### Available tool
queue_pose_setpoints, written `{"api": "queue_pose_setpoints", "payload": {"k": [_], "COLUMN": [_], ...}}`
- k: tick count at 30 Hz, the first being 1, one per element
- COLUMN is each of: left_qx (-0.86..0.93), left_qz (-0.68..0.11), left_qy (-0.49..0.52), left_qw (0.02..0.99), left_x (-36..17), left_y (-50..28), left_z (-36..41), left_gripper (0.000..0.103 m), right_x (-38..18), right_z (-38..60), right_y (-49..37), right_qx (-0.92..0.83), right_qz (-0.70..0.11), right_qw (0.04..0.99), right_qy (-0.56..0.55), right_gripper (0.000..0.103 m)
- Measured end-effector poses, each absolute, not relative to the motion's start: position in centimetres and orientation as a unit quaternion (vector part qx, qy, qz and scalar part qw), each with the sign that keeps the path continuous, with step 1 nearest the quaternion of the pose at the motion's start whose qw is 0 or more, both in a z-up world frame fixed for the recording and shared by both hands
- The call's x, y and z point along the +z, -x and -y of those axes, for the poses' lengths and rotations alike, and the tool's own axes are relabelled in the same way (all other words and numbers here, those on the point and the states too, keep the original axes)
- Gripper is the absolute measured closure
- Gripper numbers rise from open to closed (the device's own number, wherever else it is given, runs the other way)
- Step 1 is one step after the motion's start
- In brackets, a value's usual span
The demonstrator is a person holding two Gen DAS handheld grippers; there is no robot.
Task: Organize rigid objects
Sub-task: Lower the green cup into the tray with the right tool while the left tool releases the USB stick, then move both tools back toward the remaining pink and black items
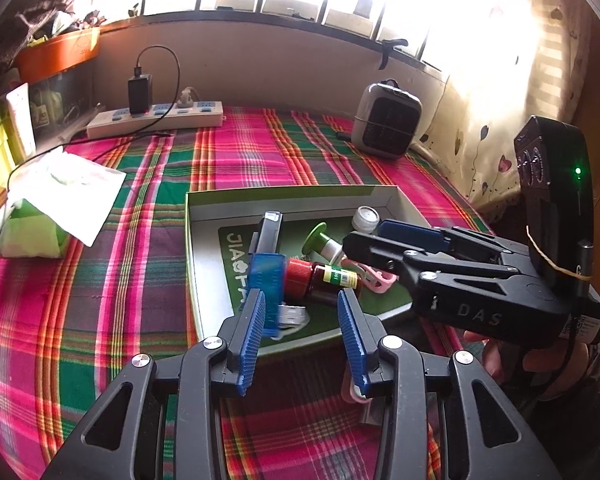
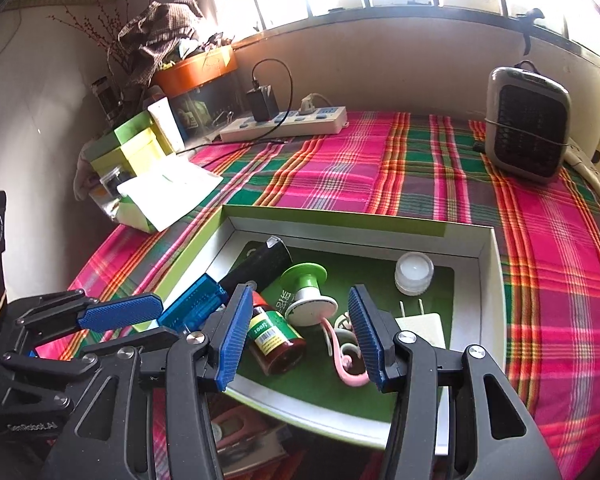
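Over the shallow green-and-white cardboard tray [image 2: 488,280] on the plaid cloth, both grippers are held angled down, jaws parted, nothing gripped. Sorted items are already lying inside: brown glass bottle with red cap [image 2: 274,340], blue translucent plastic case [image 2: 192,306], green-topped spool [image 2: 306,284], pink curled clip [image 2: 346,364]. Left gripper [image 1: 300,316] and right gripper [image 2: 300,328] are crowded close; collision or a nudged bottle is possibly the main risk on withdrawal
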State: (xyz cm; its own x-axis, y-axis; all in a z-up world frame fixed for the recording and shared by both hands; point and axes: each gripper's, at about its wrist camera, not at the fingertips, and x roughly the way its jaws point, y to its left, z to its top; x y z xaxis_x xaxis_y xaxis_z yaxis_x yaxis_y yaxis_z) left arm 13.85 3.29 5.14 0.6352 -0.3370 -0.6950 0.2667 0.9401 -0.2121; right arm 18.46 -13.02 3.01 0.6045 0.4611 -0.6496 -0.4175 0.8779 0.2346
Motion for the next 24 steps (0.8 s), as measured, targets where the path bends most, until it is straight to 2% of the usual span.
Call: {"api": "queue_pose_setpoints", "payload": {"k": [13,24], "left_qx": [-0.170,-0.168], "left_qz": [-0.378,-0.379], "left_qy": [0.067,0.096], "left_qw": [0.908,0.905], "left_x": [5.9,5.1], "left_y": [-10.4,-8.2], "left_z": [-4.4,-5.8], "left_gripper": [0.066,0.066], "right_x": [3.9,1.5], "right_z": [15.5,14.1], "right_y": [-13.0,-9.7], "right_qx": [0.224,0.212], "right_qz": [-0.353,-0.394], "right_qw": [0.907,0.894], "right_qy": [-0.057,-0.028], "right_gripper": [0.052,0.052]}}
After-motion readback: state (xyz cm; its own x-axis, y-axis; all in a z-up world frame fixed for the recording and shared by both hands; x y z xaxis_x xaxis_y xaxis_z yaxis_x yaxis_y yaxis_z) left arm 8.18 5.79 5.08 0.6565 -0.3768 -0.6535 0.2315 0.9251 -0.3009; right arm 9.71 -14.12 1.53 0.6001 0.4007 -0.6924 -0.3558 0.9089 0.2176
